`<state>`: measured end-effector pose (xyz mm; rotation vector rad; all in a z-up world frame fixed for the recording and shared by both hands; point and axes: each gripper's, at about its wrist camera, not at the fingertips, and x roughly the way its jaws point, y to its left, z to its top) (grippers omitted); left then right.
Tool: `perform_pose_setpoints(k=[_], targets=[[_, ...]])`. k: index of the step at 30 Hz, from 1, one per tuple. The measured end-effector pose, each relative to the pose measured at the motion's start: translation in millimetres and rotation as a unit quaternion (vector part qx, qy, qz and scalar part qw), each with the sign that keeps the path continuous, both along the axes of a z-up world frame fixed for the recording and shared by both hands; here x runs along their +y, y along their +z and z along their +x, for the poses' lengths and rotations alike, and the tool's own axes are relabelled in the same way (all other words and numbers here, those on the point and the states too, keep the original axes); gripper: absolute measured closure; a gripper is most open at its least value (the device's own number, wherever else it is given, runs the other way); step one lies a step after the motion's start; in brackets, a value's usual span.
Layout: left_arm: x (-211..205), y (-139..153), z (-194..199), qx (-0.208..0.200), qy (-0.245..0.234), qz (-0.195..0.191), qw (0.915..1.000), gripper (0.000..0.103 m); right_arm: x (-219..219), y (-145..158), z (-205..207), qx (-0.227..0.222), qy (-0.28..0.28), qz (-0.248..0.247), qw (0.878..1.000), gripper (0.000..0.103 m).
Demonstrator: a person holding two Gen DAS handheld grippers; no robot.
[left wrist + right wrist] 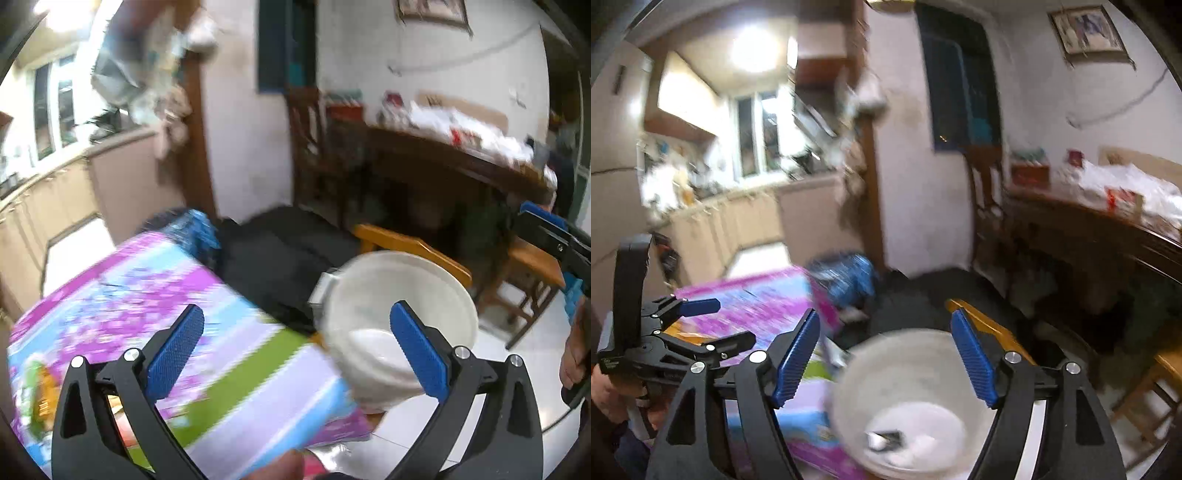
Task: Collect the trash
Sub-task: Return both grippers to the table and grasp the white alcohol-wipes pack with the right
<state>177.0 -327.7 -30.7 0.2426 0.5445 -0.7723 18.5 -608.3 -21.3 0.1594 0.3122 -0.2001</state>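
Observation:
A white plastic bin stands beside the corner of a table with a purple, blue and green flowered cloth. In the right wrist view the bin sits between and below my fingers, with white crumpled trash and a small dark piece at its bottom. My left gripper is open and empty over the table edge, its right finger in front of the bin. My right gripper is open and empty above the bin. The left gripper also shows at the left of the right wrist view.
A black bag lies beyond the table. A blue patterned bag sits at the table's far corner. A wooden chair stands behind the bin, a stool to its right. A dark sideboard with clutter lines the right wall.

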Motion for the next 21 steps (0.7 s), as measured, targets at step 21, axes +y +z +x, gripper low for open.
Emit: perform_pose_setpoints(k=[21], targets=[[409,-93,119,0.189,0.282,-0.015,0.9404,0.017,347,-73,190,0.176,0.425,-0.01,0.888,0.041]])
